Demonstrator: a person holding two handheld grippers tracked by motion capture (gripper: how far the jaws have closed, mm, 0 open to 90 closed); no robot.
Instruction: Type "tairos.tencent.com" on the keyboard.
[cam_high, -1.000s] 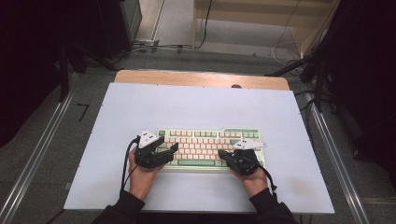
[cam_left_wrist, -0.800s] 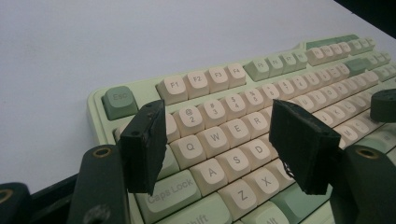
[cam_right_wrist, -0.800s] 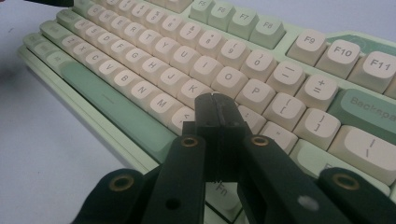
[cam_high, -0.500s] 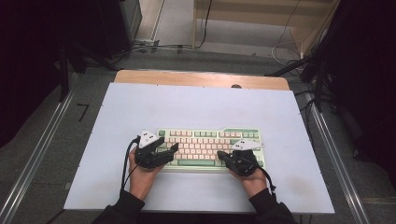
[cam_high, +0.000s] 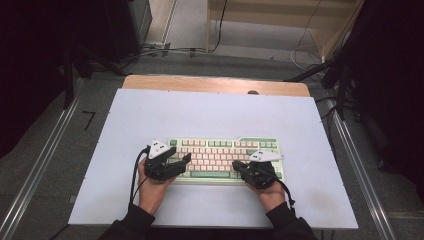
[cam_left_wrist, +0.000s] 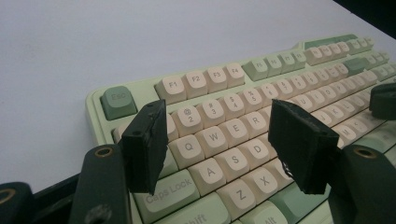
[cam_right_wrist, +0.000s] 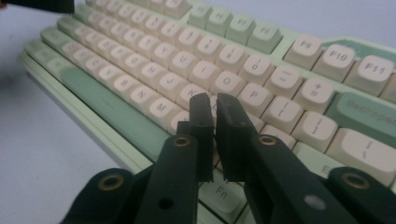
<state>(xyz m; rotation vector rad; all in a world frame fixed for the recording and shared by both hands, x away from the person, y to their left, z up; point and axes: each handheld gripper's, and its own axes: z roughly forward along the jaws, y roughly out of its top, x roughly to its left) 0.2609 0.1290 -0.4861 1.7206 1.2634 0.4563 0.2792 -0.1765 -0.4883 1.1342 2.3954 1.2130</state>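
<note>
Pale green keyboard (cam_high: 225, 159) with cream keys; left claw (cam_left_wrist: 229, 144) gapes wide above it, right claw (cam_right_wrist: 215, 140) nearly closed, just parting, empty.

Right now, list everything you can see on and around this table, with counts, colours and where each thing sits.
keyboard: one, pale green with cream keys, near middle of the table.
table: one, white top with a wooden far edge.
rails: two, metal, along either side of the table.
cables: several, dark, on the floor beyond.
left gripper: one, black, jaws apart over the keyboard's left end.
right gripper: one, black, jaws almost together, just been opening slightly, nothing between them, over the right-hand keys.
hands: two, dark sleeves, at the near edge.
</note>
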